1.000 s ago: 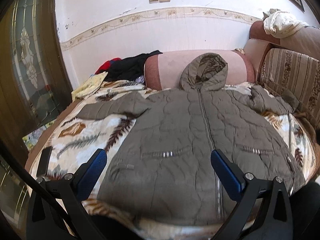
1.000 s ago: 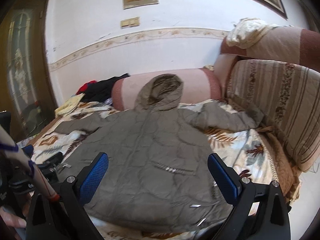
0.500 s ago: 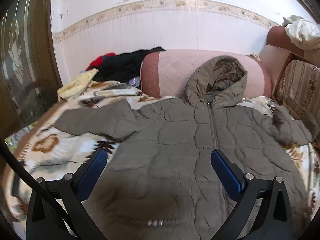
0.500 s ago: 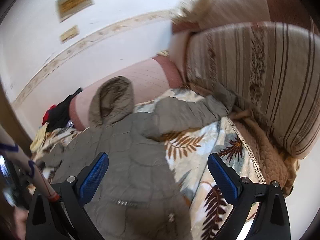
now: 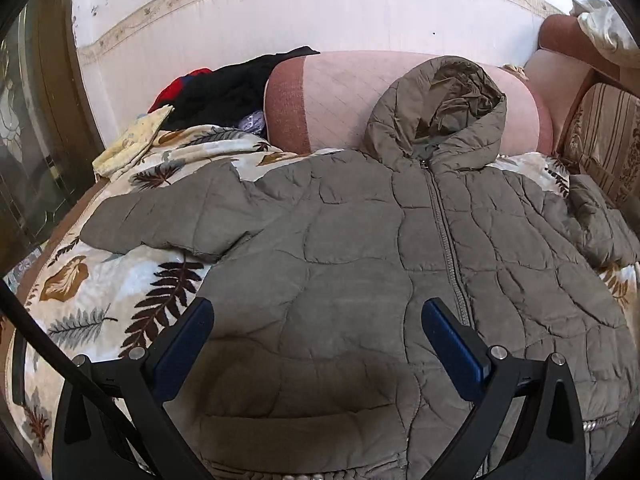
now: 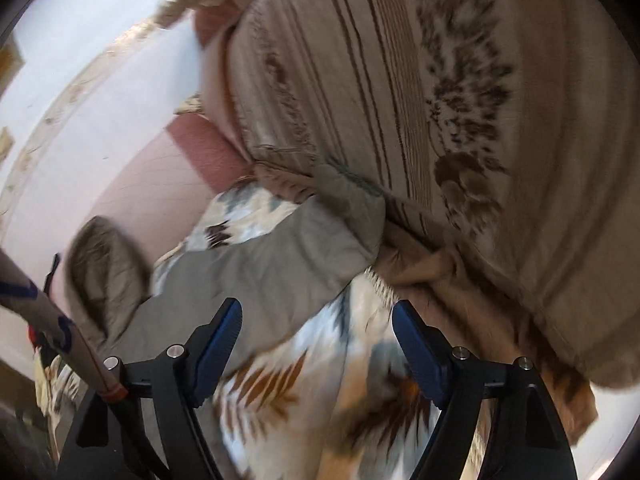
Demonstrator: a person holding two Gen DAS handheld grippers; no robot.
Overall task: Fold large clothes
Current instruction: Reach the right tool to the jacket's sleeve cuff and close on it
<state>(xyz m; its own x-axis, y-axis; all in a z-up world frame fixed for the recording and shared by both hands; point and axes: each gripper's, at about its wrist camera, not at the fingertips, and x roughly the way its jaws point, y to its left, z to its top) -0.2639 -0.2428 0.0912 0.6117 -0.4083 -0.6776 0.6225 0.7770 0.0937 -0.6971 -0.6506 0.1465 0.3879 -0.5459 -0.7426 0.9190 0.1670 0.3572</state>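
Nearest in the left wrist view, the left claw (image 5: 316, 344) stands wide, its 2 blue-padded fingers (image 5: 184, 344) spread over the lower front of the grey-green quilted hooded jacket (image 5: 360, 280), with nothing pinched between them. The jacket lies flat and zipped on the leaf-patterned cream blanket (image 5: 92, 300) that covers the sofa seat. The zip (image 5: 448, 248) runs up just beside the claw's right-hand finger. Farther on, one sleeve (image 5: 160, 220) stretches out to the left across the blanket, and the other sleeve trails off toward the right edge of the picture. The hood (image 5: 440, 112) rests propped against the pink cylindrical bolster cushion (image 5: 340, 92) at the far end. A pile of black and red clothes (image 5: 224, 88) sits left of that bolster, against the white wall.

In the blurred right wrist view, the right claw (image 6: 316, 344) is part open and its jaws are closing, with only the leaf-patterned blanket below the gap and nothing between the pads. The jacket's right sleeve (image 6: 280, 248) lies just beyond and slightly left of the claw, its cuff (image 6: 344, 188) tucked against the base of the striped beige sofa back cushion (image 6: 440, 120). The hood appears farther off at the left. A patterned sleeve of the person (image 6: 40, 320) crosses the left edge.
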